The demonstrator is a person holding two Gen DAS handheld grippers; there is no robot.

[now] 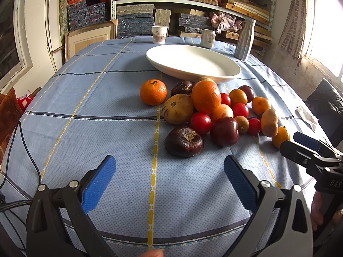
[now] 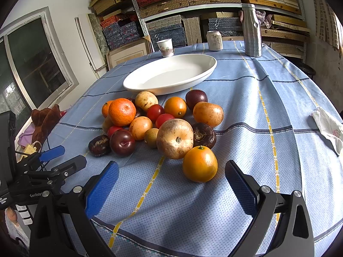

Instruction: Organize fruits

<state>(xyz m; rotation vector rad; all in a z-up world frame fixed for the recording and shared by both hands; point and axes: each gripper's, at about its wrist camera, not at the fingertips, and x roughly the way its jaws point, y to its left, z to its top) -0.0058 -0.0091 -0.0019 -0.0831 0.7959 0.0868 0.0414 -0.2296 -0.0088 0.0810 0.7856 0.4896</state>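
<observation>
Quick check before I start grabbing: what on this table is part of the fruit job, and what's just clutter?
For the job:
pile of fruit
white oval dish
left gripper and right gripper, both open

Just lying about:
paper cup
drink can
steel bottle
crumpled tissue

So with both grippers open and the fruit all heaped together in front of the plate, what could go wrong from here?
1. The fruit pile is tightly packed and touching; pulling one piece may send round neighbours rolling across the cloth.
2. The small tomatoes sit wedged among bigger fruit, so open fingers may nudge others or squash them.
3. The plate is shallow; a dropped orange could roll out.
</observation>
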